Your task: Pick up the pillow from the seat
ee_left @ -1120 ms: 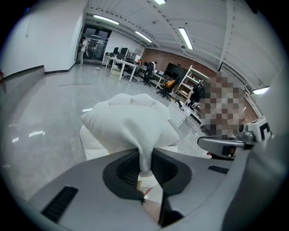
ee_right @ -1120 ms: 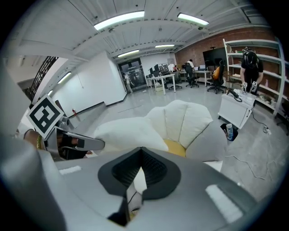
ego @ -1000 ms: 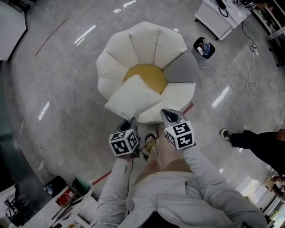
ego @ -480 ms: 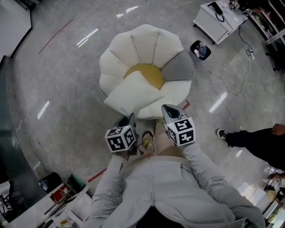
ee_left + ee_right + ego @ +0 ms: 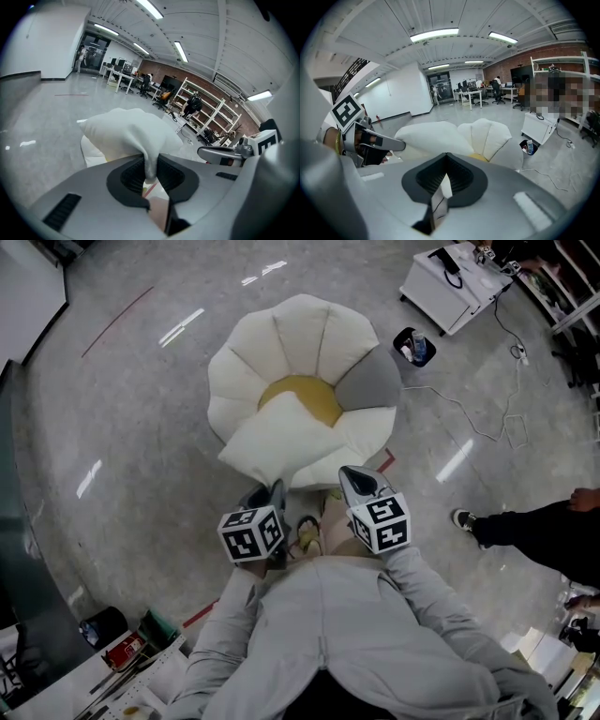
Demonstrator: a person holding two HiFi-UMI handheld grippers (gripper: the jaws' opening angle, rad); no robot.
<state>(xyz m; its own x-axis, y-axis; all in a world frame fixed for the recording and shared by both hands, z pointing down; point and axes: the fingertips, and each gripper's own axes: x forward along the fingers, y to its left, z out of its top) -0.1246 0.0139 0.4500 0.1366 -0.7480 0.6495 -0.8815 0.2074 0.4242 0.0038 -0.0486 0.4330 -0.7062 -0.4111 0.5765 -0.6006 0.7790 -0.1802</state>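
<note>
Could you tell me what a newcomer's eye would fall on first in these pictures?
The cream flower-shaped padded seat, with a yellow centre and one grey petal, stands out in the middle of the head view on the glossy grey floor. Over its near side is a white square fabric pillow, the left gripper pinching one corner between its fingers.

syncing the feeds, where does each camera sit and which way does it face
Head view: on the person's head, steeply down at the seat; sleeves, feet, left hand-held gripper, right hand-held gripper show.
Left gripper view: on the left one, along jaws shut on the pillow.
Right gripper view: on the right one, facing the seat.
All share the pillow.
</note>
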